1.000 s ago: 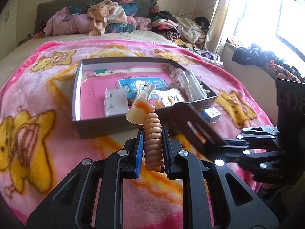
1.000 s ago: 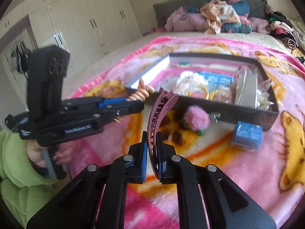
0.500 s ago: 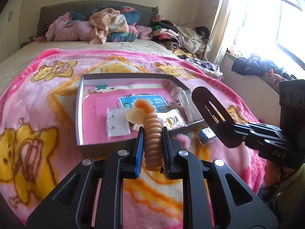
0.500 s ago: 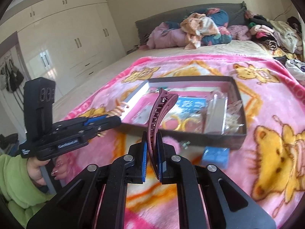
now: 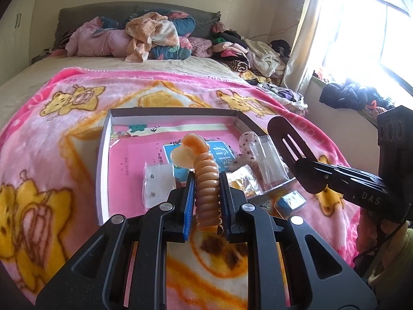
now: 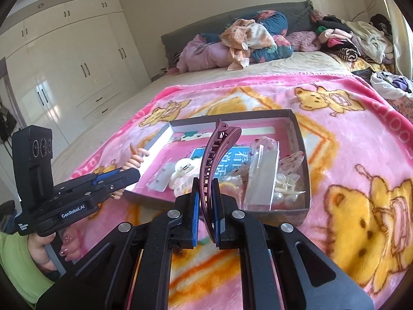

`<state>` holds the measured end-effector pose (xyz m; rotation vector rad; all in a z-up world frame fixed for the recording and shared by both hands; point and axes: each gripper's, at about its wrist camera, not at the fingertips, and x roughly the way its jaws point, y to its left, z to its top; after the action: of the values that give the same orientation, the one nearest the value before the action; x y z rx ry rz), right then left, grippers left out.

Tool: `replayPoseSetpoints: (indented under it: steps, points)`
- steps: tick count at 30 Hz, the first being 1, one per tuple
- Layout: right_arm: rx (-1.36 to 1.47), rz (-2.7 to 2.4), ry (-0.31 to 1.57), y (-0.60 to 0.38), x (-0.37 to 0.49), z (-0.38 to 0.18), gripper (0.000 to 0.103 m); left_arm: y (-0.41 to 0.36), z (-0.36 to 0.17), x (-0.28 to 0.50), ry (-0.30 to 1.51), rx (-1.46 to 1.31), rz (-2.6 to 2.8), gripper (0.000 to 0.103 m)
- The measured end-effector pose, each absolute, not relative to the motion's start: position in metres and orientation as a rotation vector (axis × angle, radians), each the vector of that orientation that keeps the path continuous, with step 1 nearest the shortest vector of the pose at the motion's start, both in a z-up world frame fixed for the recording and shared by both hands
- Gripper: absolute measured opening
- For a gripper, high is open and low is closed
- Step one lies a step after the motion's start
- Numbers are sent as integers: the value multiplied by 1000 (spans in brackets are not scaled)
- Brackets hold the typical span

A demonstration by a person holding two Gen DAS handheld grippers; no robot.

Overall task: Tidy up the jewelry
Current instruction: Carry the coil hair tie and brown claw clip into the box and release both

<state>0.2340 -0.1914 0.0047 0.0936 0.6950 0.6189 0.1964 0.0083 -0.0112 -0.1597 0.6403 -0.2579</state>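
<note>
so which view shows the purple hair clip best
The right wrist view: the purple hair clip stands edge-on in the right gripper, teeth visible. The left wrist view shows only its broad slotted side, dark against the window.

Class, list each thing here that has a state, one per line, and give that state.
Left gripper: shut on spiral hair tie.
Right gripper: shut on maroon hair clip.
Maroon hair clip: closed.
Shallow box: open, lidless, holding accessories.
Wardrobe doors: closed.

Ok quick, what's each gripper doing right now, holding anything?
Left gripper: closed on the orange spiral hair tie.
Right gripper: closed on the maroon hair clip.
</note>
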Motion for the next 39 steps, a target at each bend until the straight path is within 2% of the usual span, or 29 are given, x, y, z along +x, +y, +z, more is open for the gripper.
replayPoseSetpoints:
  steps: [29,34,35,36,38,39]
  points:
    - [31,567,864,-149,295,-40,9,39,-45,239,732,-188,-140,11]
    - [47,566,856,-151,291,-40,14,40,-47,238,728,-182,-136,12]
    - [50,569,852,-152,289,-39,21,41,-47,238,726,-182,-134,14]
    - [52,572,845,-153,287,-37,29,41,-47,237,725,-182,-133,20]
    - [48,571,820,-155,280,-32,35,41,-45,234,716,-179,-129,29]
    - [45,571,810,-156,278,-29,36,41,-44,233,711,-177,-129,30]
